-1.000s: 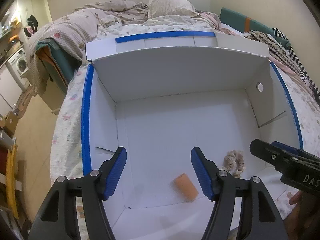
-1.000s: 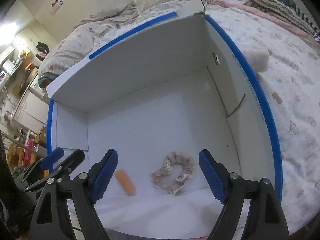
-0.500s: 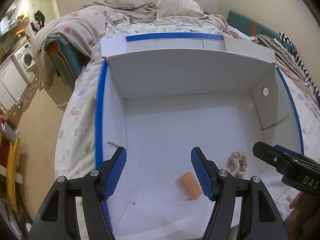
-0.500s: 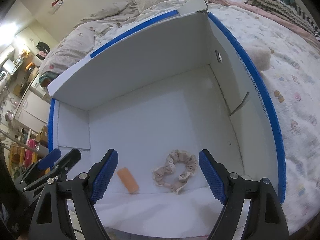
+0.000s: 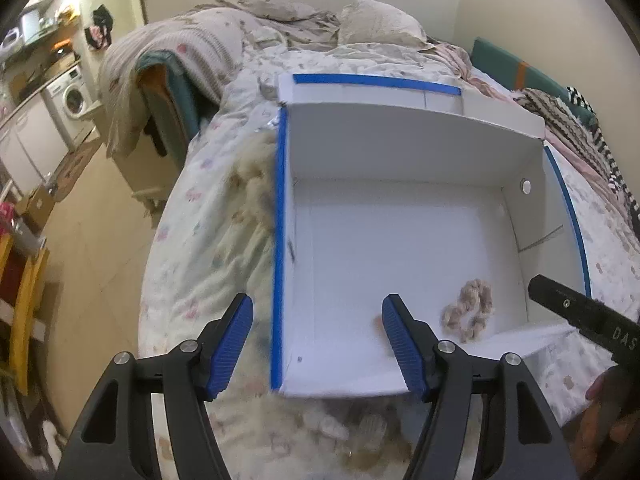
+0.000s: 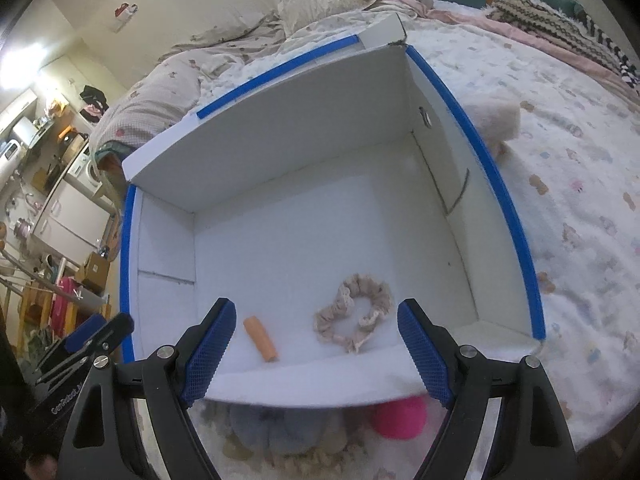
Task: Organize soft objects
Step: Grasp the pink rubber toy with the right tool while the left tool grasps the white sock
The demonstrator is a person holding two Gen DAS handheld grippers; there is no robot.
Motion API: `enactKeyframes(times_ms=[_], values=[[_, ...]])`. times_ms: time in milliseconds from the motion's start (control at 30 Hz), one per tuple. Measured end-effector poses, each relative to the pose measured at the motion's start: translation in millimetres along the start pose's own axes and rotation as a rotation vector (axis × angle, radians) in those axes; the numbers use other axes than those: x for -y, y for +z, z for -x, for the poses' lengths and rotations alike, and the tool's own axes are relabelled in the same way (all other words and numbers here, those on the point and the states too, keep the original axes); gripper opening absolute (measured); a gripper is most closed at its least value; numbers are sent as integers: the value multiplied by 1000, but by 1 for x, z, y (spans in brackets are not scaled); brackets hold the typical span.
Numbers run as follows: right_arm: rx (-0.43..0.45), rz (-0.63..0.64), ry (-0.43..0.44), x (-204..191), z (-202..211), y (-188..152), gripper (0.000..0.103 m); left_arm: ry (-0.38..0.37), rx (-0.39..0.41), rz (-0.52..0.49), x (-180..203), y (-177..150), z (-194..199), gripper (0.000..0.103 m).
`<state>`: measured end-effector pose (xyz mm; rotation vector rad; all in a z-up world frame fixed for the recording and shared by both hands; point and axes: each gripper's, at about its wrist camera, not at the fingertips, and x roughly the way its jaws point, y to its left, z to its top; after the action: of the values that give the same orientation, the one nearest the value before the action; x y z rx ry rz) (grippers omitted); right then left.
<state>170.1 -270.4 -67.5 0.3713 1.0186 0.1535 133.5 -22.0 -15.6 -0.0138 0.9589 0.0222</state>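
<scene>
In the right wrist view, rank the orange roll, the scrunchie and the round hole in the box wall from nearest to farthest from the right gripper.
1. Orange roll, front left of box floor.
2. Scrunchie, front right; nearly as close, hard to call.
3. Round hole, far right wall.

Right gripper jaws are open.

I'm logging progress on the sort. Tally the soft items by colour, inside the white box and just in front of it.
Beige: 1, the scrunchie inside the box
Orange: 1, the foam roll inside the box
Pink: 1, the ball in front of the box
Grey: 1, the plush item in front of the box
Total: 4
</scene>
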Motion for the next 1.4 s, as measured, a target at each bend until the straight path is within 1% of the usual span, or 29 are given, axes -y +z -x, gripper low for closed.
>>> enactKeyframes(times_ms=[267, 400, 500, 600, 833, 967, 1067, 1200, 1300, 1400], values=[[-1, -22, 8, 4, 12, -22, 88, 11, -3, 59, -26, -27, 22, 64], [32, 19, -13, 0, 23, -32, 88, 24, -8, 78, -37, -38, 27, 64], [36, 20, -2, 0, 30, -40, 88, 40, -8, 80, -42, -44, 29, 64], [30, 14, -11, 6, 32, -48, 88, 45, -13, 102, -51, -49, 31, 64], [-25, -33, -42, 33, 24, -58, 88, 54, -41, 141, -70, -61, 25, 64], [-52, -77, -59, 48, 17, -59, 88, 58, -63, 145, -74, -64, 17, 64], [-100, -147, -32, 60, 6, -62, 88, 60, -91, 155, -77, -66, 7, 64], [-167, -199, -41, 69, -10, -67, 88, 64, -128, 197, -84, -65, -5, 64], [-188, -232, -43, 75, -19, -68, 88, 53, -156, 232, -90, -65, -13, 64], [-205, -225, -55, 74, -27, -69, 88, 43, -190, 260, -94, -65, -23, 64]])
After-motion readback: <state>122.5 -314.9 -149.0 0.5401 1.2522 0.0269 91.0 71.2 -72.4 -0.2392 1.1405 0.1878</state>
